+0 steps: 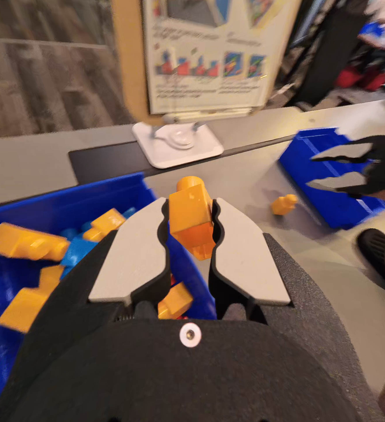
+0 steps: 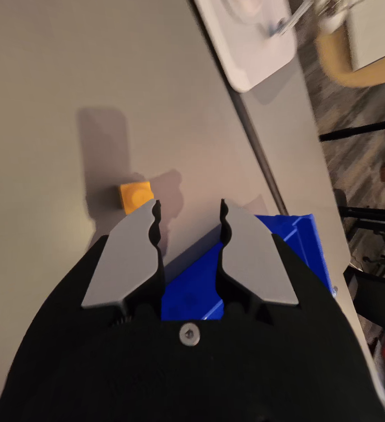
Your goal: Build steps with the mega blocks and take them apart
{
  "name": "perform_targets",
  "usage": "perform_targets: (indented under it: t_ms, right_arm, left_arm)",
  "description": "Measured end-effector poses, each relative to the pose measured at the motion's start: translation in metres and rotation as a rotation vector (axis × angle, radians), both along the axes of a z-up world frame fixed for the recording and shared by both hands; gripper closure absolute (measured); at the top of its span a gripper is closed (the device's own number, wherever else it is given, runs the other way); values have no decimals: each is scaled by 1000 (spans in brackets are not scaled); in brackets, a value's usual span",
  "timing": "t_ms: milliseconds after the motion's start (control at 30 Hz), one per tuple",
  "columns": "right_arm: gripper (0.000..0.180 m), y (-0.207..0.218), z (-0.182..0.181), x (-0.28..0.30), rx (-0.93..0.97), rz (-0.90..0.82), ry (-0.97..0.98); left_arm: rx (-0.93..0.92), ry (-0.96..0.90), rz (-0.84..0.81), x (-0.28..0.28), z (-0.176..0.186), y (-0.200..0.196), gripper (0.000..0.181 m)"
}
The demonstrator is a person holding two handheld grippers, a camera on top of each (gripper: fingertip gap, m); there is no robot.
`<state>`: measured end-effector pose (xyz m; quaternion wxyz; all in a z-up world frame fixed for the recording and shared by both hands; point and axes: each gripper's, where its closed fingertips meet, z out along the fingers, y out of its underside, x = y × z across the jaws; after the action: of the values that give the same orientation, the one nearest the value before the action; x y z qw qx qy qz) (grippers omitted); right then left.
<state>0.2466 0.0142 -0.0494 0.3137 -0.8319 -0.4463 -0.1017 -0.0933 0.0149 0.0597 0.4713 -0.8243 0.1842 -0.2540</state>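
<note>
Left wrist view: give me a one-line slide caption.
Left gripper clamps an orange block above the blue bin of blocks; another orange block lies on the grey table.

- Setting: an indoor workroom set up for a block-handling exercise.
- Grey desk (image 1: 266,159) bearing blue storage bins (image 1: 123,194) of toy blocks.
- Illustrated instruction sheet (image 1: 207,57) on a white stand (image 1: 177,146).
- Wood-plank floor (image 1: 38,80); cluttered goods (image 1: 369,57) behind.
</note>
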Motion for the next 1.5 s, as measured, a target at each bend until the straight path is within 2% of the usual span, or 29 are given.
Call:
perform_targets:
  t_ms: [67,133,233,300,367,467,567,633,733,833,967,1033,1167,1267,1500]
  right_arm:
    - [128,-2,27,-28,87,26,199]
    - [128,-16,56,-76,114,138,547]
    - [117,-73,100,-147,-48,461,1169]
    - [114,-90,112,-163,-211,509,1456]
    - [112,-94,107,-173,-332,524,1579]
    - [111,-106,95,-185,-464,590,1635]
    - [115,-121,101,-189,-544,681,1707]
    - [143,-127,104,-187,-525,738,1695]
    - [143,-130,99,-183,-450,789,1540]
    - [143,-133,97,-171,-295,869,1267]
    - [143,-130,88,-148,-88,886,881]
    - [143,-130,84,-142,-44,881,775]
    - [142,-131,80,-139,-25,877,693]
    - [142,-130,77,-138,-11,867,656]
    - [142,-129,70,-136,7,850,572]
  left_arm:
    - [58,-41,-93,25,20,-16,145]
    - [106,-36,-175,49,32,-32,145]
    - [144,-40,-283,84,42,-53,145]
    - [130,-73,-387,110,44,-70,145]
    - [123,-80,-466,131,43,-84,145]
    - [129,-65,-541,154,39,-96,145]
    - [112,-54,-598,170,32,-104,145]
    - [129,-52,-614,174,31,-105,146]
    - [116,-23,-707,171,25,-118,143]
    - [70,68,-809,166,8,-135,130]
    - [214,215,-795,175,1,-130,123]
    - [258,252,-827,183,-3,-135,123]
    - [284,340,-804,193,-14,-132,125]
    - [281,317,-827,200,-17,-134,137]
    - [231,330,-847,205,-29,-133,134]
